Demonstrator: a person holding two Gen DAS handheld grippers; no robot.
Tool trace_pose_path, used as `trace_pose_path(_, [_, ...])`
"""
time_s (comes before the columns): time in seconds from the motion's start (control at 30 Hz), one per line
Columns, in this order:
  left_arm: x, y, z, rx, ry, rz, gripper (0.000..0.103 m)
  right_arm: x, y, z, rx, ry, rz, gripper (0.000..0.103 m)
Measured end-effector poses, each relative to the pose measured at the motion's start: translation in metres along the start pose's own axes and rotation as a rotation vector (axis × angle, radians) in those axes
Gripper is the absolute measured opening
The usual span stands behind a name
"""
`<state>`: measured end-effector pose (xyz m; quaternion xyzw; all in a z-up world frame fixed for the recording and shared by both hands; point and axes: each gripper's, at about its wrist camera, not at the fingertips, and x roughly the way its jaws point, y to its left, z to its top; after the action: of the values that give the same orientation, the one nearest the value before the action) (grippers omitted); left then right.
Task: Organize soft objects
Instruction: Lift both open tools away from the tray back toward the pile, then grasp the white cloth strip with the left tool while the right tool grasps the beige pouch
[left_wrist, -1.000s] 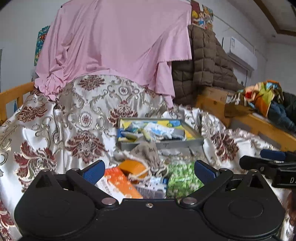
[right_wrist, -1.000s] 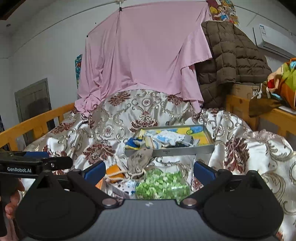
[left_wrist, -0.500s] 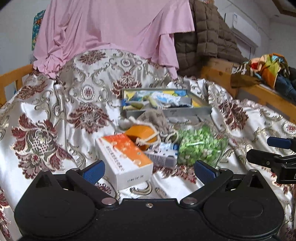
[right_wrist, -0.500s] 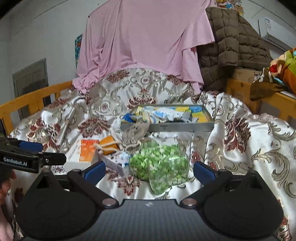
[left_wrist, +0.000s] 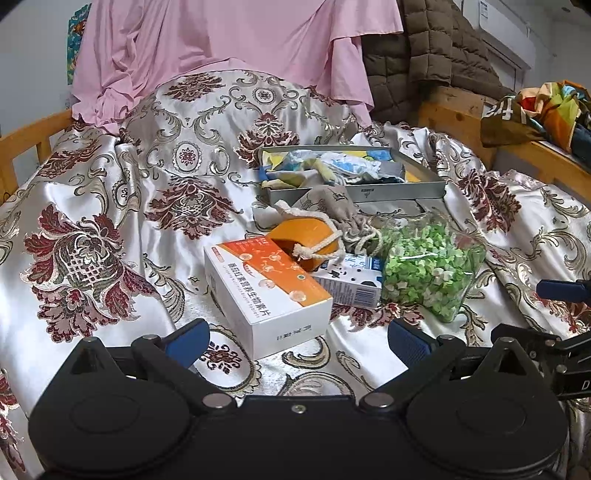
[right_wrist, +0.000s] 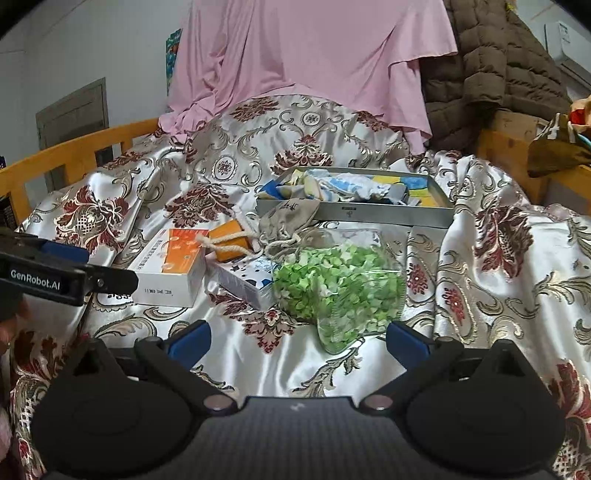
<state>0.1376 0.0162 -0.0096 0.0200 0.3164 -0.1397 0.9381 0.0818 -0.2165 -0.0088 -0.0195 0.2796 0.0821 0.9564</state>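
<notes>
- Both hand-held grippers hover low over the bed with nothing between their blue pads: the left gripper has its fingers spread wide, and the right gripper is spread just as wide.
- From the left wrist view, the white and orange medicine box lies at 12 o'clock, just ahead of the open fingers and apart from them.
- Behind that box, at about 1 o'clock, sits an orange block with a white cord draped across it.
- A grey drawstring pouch lies beyond the block, leaning on the front wall of the grey tray.
- That tray holds crumpled soft cloths in blue, yellow and white.
- A small blue and white carton lies between the medicine box and the clear bag of green pieces, touching both.
- From the right wrist view, the bag of green pieces is at 12 o'clock, just ahead of the fingers, with the tray farther back in the same direction.
- At 9 o'clock in that view the left gripper's black body reaches in, near the medicine box.
- Everything rests on a shiny floral bedspread, with a pink sheet hanging behind it.
</notes>
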Motion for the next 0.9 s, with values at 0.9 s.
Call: trace_pose_path(0.9, [0.052,0.03,0.038,-0.092,-0.107,-0.013,0.102,0.048,0.008,0.036,-0.087,-0.04,0.01,0.103])
